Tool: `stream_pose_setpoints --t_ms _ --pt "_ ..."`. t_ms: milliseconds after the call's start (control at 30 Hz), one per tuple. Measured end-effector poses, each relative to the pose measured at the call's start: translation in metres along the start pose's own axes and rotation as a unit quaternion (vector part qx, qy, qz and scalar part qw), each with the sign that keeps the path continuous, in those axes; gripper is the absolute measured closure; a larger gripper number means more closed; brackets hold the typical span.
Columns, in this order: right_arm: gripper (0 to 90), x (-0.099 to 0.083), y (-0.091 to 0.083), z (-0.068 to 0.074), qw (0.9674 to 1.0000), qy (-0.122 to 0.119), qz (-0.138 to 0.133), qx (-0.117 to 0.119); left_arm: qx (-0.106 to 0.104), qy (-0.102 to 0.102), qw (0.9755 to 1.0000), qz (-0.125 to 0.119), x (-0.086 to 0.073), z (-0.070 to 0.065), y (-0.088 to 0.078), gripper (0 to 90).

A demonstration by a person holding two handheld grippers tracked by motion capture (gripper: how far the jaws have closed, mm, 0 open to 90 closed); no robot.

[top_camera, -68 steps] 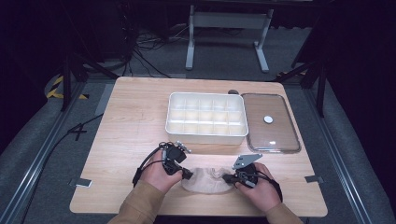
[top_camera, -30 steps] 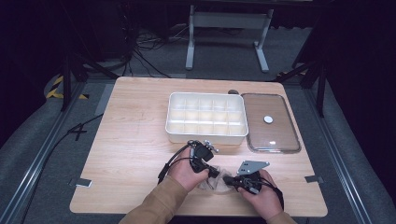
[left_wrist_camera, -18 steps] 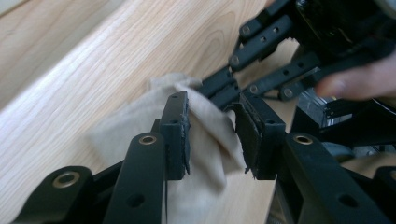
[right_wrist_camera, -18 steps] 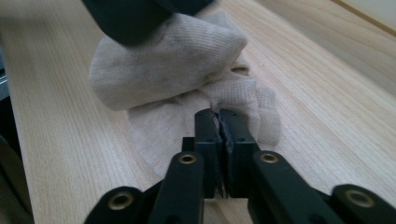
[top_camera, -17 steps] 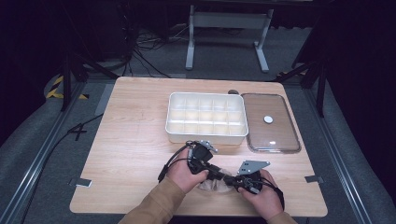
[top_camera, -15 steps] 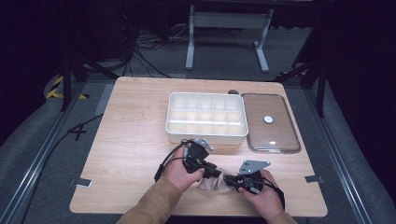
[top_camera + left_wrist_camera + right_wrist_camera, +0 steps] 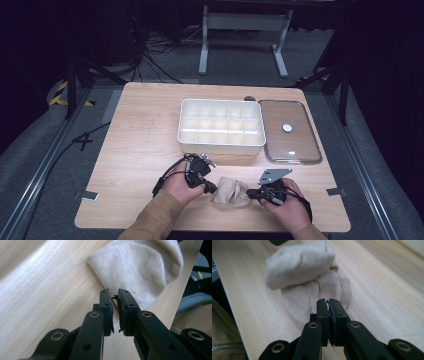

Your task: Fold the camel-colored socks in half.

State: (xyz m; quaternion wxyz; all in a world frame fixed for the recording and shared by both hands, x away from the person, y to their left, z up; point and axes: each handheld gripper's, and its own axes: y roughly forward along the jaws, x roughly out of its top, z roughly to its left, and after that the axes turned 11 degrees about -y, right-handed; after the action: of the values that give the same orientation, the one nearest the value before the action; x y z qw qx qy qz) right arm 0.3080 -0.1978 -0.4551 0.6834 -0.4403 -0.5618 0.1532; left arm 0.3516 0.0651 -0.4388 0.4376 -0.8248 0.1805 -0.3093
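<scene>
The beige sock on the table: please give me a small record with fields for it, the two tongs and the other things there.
sock: beige sock, bunched, near front edge of wooden table
left tongs: left tongs at the sock's left side; jaws have just been closing, narrow gap, nothing gripped
right tongs: right tongs at the sock's right side; jaws shut, nothing visibly between them
tray: white compartment tray, empty, behind the sock
lid: clear lid, flat, right of tray

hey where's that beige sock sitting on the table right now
In the high view the beige sock lies bunched near the table's front edge, between the left gripper and the right gripper, in front of the white divided tray.
</scene>
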Motion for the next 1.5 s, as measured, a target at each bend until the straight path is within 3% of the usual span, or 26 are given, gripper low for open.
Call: stream_pose_setpoints --t_ms 233,433,567,633,733,867,967,1033,1100,1200,1267,1500 --pt "89.0 -0.001 0.008 0.0 0.9999 0.001 0.009 0.007 -0.013 0.018 0.9997 0.013 0.0 -0.007 0.012 81.9" --pt "89.1 -0.002 0.009 0.0 1.0 -0.001 0.007 0.005 -0.009 0.032 0.9993 0.014 0.003 -0.014 0.019 82.1" --pt "89.0 -0.003 0.008 0.0 1.0 0.002 0.004 0.006 -0.007 0.032 0.9993 0.015 0.003 -0.016 0.021 82.0" --pt "83.9 -0.003 0.006 -0.001 0.9999 0.004 0.003 0.009 -0.007 0.029 0.9995 0.013 0.003 -0.015 0.021 81.9" --pt "82.0 -0.002 -0.008 -0.004 0.9993 0.031 -0.015 0.013 -0.011 0.026 0.9996 0.008 0.003 -0.015 0.019 80.5" --pt "80.0 0.006 -0.026 -0.002 0.9984 0.041 -0.039 0.005 -0.012 0.025 0.9996 0.003 0.003 -0.014 0.018 80.1" --pt "77.7 0.014 -0.032 0.006 0.9975 0.036 -0.061 0.006 -0.011 0.022 0.9997 0.008 0.002 -0.015 0.016 79.6" --pt "76.6 0.019 -0.031 0.012 0.9969 0.032 -0.072 0.009 -0.015 0.019 0.9997 -0.006 0.002 -0.016 0.017 79.6" --pt "77.7 0.024 -0.027 0.019 0.9963 0.008 -0.085 0.015 -0.016 0.022 0.9996 -0.006 0.001 -0.017 0.016 79.5" --pt "79.0 0.027 -0.018 0.024 0.997 -0.005 -0.072 0.026 -0.017 0.022 0.9996 -0.005 0.001 -0.017 0.015 79.5" --pt "80.1 0.024 -0.012 0.023 0.9985 -0.009 -0.052 0.017 -0.016 0.024 0.9996 -0.004 0.001 -0.016 0.015 79.5" --pt "81.4 0.006 -0.003 0.008 0.9999 0.008 -0.007 0.004 -0.022 0.022 0.9995 -0.003 0.002 -0.015 0.016 79.5"
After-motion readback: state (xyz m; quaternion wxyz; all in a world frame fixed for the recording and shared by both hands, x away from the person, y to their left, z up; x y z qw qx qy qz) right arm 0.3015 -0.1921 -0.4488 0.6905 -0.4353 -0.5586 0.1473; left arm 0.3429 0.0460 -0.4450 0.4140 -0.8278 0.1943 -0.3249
